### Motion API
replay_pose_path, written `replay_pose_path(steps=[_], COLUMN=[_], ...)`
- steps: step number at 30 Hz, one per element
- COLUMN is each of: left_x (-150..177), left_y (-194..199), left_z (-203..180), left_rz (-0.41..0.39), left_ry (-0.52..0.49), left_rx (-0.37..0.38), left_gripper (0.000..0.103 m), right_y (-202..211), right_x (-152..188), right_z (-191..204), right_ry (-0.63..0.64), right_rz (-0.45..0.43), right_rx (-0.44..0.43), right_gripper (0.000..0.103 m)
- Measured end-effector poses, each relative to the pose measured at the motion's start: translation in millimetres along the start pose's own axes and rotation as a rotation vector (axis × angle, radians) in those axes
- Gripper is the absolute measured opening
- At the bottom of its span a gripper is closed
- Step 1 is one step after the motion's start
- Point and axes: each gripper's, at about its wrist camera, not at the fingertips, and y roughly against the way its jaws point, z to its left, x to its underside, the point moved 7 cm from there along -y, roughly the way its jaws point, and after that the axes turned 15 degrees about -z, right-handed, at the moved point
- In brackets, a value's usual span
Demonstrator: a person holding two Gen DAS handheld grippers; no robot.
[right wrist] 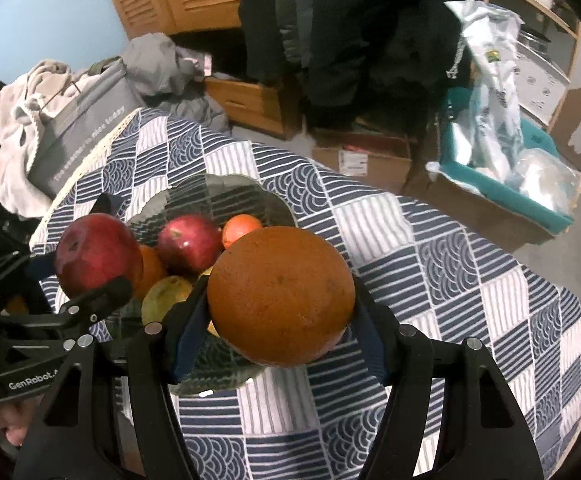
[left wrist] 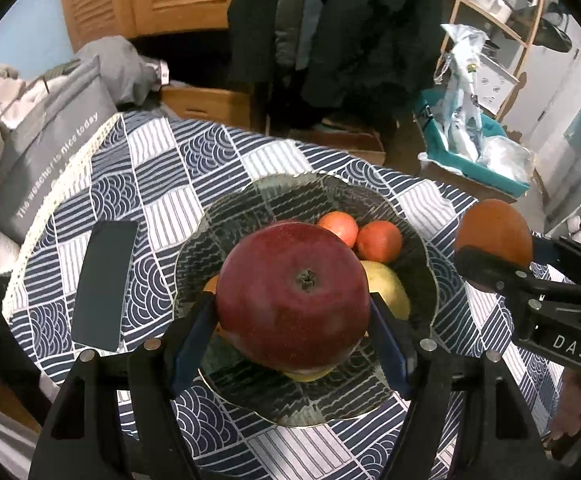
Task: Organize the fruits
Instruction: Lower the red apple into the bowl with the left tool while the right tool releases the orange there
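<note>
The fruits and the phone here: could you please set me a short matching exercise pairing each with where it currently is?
Things:
1. red apple
2. large orange
3. phone
4. two small tangerines

Places:
A. lying flat on the tablecloth
B. inside the glass bowl
C. gripped in the left claw
D. gripped in the right claw

Pairs: 1-C, 2-D, 3-A, 4-B
</note>
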Motion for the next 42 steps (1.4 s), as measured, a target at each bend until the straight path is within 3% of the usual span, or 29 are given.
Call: replay_pose_path(steps=[13, 21, 32, 42], left_x=[19, 19, 20, 13], left_y=[-25, -27, -23, -9], left_z=[17, 21, 23, 24], left_rz=[0.087, 0.097, 0.096, 0.071], left_ry=[0.041, 0.074, 0.005, 0.016], left_rx=[-0.004, 0.013, -0.016, -0.017], left_gripper=[0.076, 0.076, 0.082, 0.082], right_y=[-30, -46, -60, -41], right_x=[9, 12, 18, -5], right_z=[12, 24, 34, 41], right_ry=[-0.038, -0.029, -0.046, -0.055], right_rz=[0.066, 0.094, 0.139, 0.065], right_rx=[-0.048, -0.072, -0.102, -0.134], right_gripper=[0.066, 0.067, 0.069, 0.071])
